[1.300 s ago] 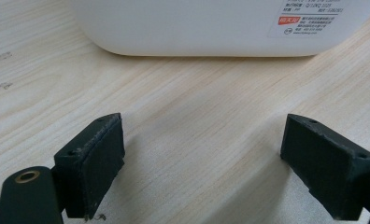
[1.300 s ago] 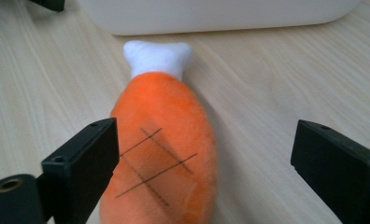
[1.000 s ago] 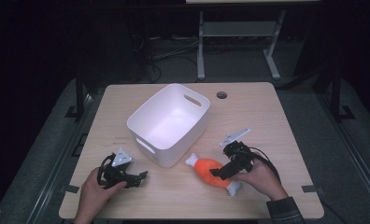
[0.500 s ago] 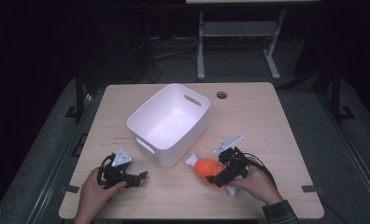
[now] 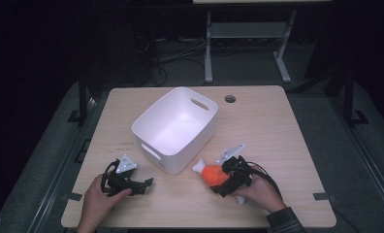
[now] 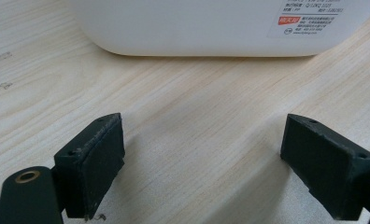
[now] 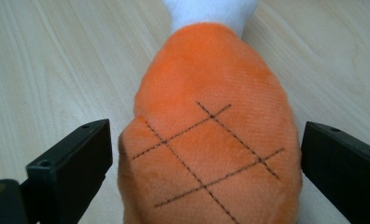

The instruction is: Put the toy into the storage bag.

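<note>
Right tongs [image 7: 206,163] spread, straddling orange plush toy [image 7: 211,140], lower end cut off; left tongs [image 6: 211,168] spread, empty.

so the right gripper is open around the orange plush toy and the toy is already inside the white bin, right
Not quite. The toy is not in the bin; the high view shows it lying on the table beside the bin's near corner. The rest holds: the right gripper view shows the right gripper open, a jaw on either side of the toy.

We see the tub [image 5: 176,128] mid-table [image 5: 287,126], the toy [image 5: 213,174] just before its near right corner between the right gripper's [image 5: 225,184] jaws, the left gripper [image 5: 144,184] near left.
</note>
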Motion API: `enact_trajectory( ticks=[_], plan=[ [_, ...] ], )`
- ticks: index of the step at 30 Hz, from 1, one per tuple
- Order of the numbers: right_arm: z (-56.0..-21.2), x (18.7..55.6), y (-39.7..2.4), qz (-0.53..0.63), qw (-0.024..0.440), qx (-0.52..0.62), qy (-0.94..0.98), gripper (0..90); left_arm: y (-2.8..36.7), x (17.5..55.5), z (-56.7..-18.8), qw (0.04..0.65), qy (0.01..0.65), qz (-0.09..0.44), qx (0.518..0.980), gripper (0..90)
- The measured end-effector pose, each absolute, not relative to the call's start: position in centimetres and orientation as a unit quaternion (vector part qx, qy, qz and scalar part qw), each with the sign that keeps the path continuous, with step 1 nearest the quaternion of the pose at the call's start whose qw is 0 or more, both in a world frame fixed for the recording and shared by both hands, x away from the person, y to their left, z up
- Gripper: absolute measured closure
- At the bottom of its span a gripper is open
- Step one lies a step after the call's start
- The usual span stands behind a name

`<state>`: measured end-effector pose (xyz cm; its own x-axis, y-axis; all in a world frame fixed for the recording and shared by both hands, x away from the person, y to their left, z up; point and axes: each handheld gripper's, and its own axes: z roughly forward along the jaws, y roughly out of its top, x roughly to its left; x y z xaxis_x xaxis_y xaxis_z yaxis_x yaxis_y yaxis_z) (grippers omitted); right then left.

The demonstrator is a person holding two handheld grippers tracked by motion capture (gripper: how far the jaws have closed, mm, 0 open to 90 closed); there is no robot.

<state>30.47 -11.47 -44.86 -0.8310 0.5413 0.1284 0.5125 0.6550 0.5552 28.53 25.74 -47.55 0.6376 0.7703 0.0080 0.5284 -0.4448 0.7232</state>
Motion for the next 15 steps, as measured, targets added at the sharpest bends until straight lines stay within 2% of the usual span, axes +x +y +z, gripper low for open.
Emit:
enact_trajectory(
  ticks=[6,15],
  plan=[
    [-45.49,30.57,-11.26,0.287,0.028,0.287,0.913,3.1,25.74,28.52,-47.55,0.354,0.390,0.171,0.833,12.7],
    [-45.49,30.46,-11.31,0.290,0.025,0.279,0.915,13.7,25.74,28.52,-47.55,0.354,0.390,0.171,0.833,12.6]
  ],
)
